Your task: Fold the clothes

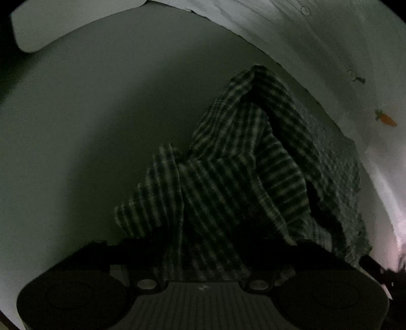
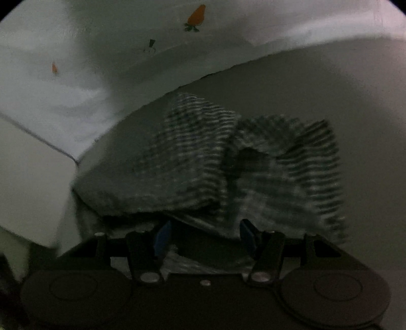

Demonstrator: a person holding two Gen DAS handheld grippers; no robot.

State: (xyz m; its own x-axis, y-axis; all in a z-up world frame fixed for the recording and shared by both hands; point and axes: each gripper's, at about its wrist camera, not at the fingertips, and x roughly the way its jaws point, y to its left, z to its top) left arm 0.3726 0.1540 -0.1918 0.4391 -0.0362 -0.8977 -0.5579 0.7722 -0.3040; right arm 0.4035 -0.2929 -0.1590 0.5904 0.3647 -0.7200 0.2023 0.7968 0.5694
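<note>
In the left wrist view, the striped cloth [image 1: 228, 162] rises in a loose peak over the pale grey surface [image 1: 76, 127]. It drapes over the left gripper [image 1: 203, 243] and hides the fingers, so I cannot tell if they grip it. The weave looks soft and thin.

In the right wrist view, the cloth is bunched and creased, not a flat neat fold. The right gripper [image 2: 204, 233] has its blue-padded fingers [image 2: 162, 236] spread apart, with cloth between them. Folding seems unfinished.

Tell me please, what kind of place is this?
Probably a bedroom at home, though the light is dim: a striped cloth lies on a plain sheet, beside white bedding printed with carrots.
</note>
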